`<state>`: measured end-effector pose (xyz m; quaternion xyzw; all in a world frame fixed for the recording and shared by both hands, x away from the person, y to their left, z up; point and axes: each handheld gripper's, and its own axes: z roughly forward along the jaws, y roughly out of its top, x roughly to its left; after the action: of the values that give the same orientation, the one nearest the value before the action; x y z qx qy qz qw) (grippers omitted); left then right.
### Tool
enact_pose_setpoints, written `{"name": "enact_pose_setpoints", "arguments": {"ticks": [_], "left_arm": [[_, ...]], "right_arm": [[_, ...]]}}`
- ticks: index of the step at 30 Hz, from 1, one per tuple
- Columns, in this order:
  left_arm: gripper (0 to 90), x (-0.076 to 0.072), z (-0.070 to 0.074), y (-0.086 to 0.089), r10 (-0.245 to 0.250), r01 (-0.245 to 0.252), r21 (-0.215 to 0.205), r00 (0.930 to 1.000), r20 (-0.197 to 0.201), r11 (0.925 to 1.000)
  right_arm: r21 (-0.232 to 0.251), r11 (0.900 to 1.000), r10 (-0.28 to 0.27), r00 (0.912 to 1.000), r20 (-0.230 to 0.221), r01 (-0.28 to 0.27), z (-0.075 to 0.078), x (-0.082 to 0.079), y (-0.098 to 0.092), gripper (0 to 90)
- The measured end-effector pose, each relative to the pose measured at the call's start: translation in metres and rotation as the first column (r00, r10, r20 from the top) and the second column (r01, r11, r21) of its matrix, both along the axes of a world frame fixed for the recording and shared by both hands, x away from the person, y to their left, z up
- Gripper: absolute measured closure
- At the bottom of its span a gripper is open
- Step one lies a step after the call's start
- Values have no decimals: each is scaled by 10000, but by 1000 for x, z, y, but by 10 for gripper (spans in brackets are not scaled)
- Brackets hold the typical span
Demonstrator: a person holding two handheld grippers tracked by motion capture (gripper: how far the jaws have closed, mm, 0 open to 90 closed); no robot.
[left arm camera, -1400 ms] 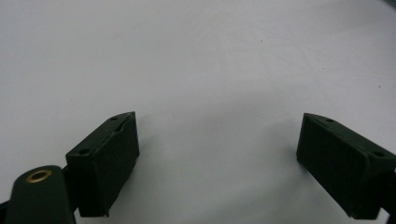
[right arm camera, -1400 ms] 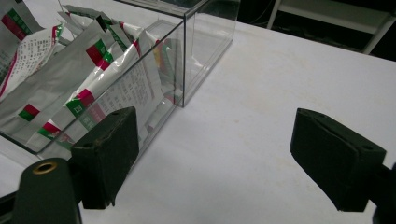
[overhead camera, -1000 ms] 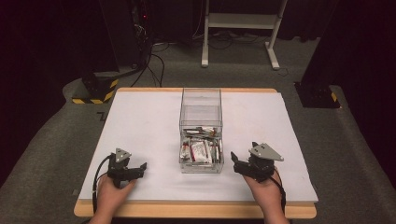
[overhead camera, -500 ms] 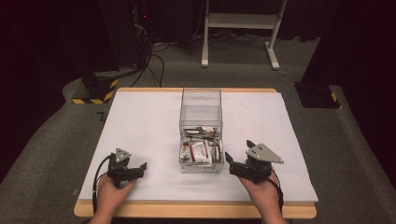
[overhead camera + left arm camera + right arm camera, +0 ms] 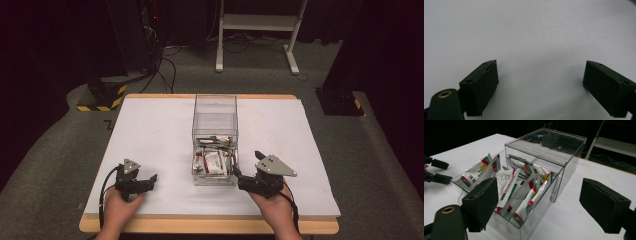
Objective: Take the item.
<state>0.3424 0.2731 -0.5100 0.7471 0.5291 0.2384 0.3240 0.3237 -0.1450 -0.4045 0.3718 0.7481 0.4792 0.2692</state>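
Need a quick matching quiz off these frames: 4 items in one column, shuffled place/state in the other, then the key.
Column 1
1. left gripper
2. right gripper
3. sachets
4. clear box

Column 2
A. piled in the near, open part of the box
B. open, over bare white table, apart from the box
C. stands mid-table, far part under a clear lid
D. open, close beside the box's near right corner

Pairs: 1-B, 2-D, 3-A, 4-C
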Motion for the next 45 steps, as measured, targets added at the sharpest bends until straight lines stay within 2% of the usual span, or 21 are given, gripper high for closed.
{"name": "enact_pose_setpoints", "arguments": {"ticks": [12,20,26,33,45], "left_arm": [[131,0,0,0,4,-4,-5,10000,4,10000],[131,0,0,0,-10,10,-34,10000,-25,10000],[131,0,0,0,-19,19,-9,10000,-18,10000],[131,0,0,0,-18,18,-9,10000,-13,10000],[132,0,0,0,-2,2,-4,10000,6,10000]], "right_arm": [[10,9973,739,9969,-273,-739,-1,-2,19,208],[238,9920,1256,9902,-619,-1243,-5,-3,33,285],[267,9882,1522,9858,-709,-1506,-8,-4,45,315],[222,9869,1612,9808,-1102,-1597,-15,-2,55,356],[174,9944,1060,9838,-1445,-1046,-23,6,54,411]]}}
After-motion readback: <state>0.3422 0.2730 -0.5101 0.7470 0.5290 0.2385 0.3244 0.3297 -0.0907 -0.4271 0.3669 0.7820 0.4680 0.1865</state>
